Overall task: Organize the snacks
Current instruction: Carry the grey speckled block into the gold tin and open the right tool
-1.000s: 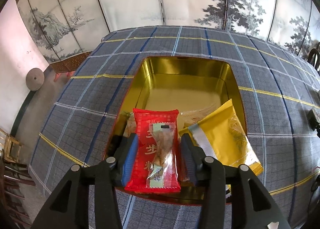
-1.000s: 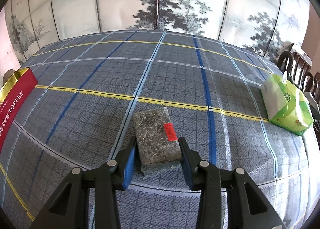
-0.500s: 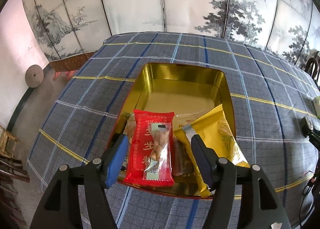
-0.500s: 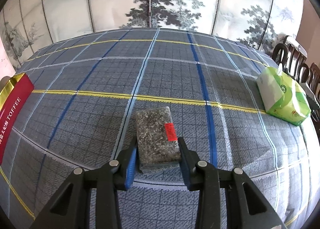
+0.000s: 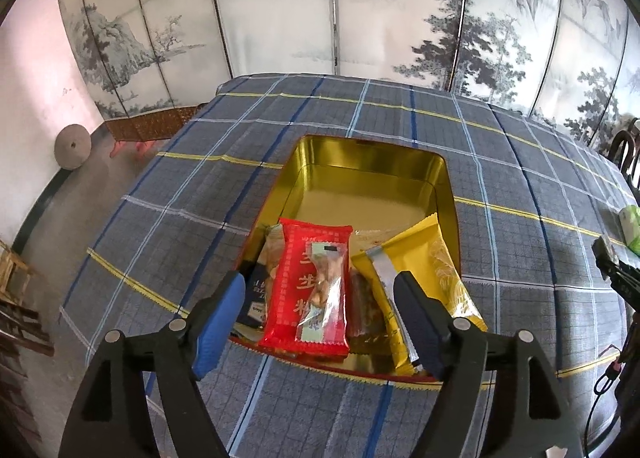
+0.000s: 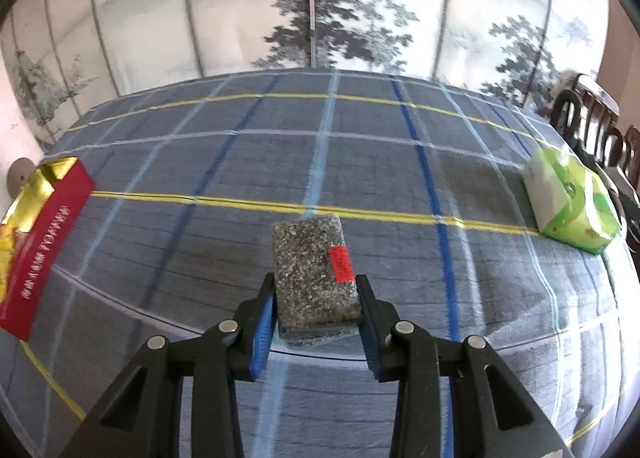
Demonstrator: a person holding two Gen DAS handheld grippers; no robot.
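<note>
Speckled grey block is clamped in your right gripper; carry it level to the tin on the left, where your left gripper, jaws just opened wide, holds nothing.

snack packets in tin near end | tin on tablecloth

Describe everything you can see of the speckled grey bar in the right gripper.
The speckled grey bar is a flat rectangular slab, dark with pale flecks, apparently in clear wrap, with a small red label near its right edge. The right gripper clamps its near end on both long sides; it points away from the camera over the plaid tablecloth.
</note>
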